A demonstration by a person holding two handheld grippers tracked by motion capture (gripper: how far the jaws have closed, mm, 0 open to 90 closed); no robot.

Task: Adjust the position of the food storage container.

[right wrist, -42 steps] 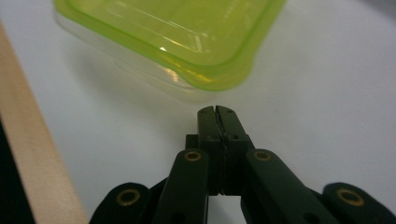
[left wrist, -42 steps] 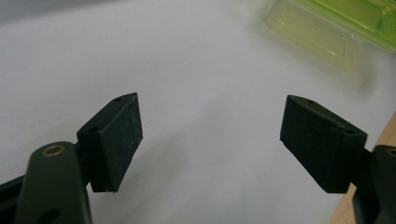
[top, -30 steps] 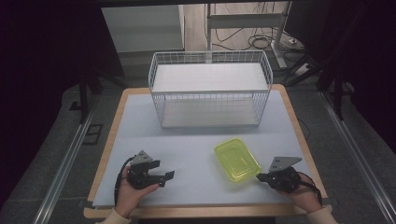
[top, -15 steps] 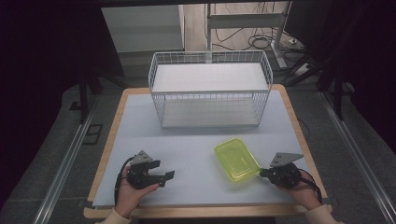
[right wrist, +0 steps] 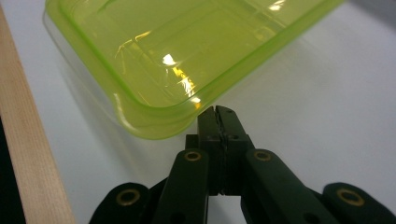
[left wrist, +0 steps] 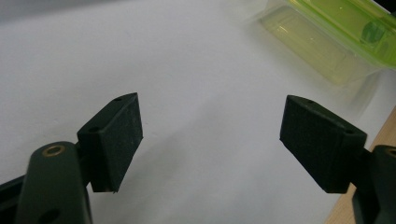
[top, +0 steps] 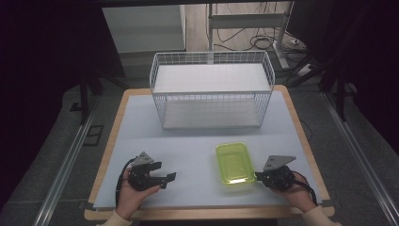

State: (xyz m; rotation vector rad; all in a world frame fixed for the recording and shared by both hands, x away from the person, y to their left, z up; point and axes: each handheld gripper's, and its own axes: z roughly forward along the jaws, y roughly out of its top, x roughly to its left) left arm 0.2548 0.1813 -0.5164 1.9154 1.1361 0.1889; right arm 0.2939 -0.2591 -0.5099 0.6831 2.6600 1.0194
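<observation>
Lime-green plastic, the shallow container (top: 235, 163) lies on the worktop (top: 188, 136) at about five o'clock, well short of the wire basket (top: 211, 89) at twelve, so I judge the job barely begun. My right tool (right wrist: 215, 112) is clenched tight, tips at the container's near rim, pinching nothing I can see. My left tool (top: 170, 176) rests low at seven o'clock, released, jaws wide, pointing toward the container.

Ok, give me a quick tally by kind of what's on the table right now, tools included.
Translucent yellow-green plastic containers: 1
White wire mesh baskets: 1
Black handheld two-jaw tools: 2, left tool and right tool
Total: 4
</observation>
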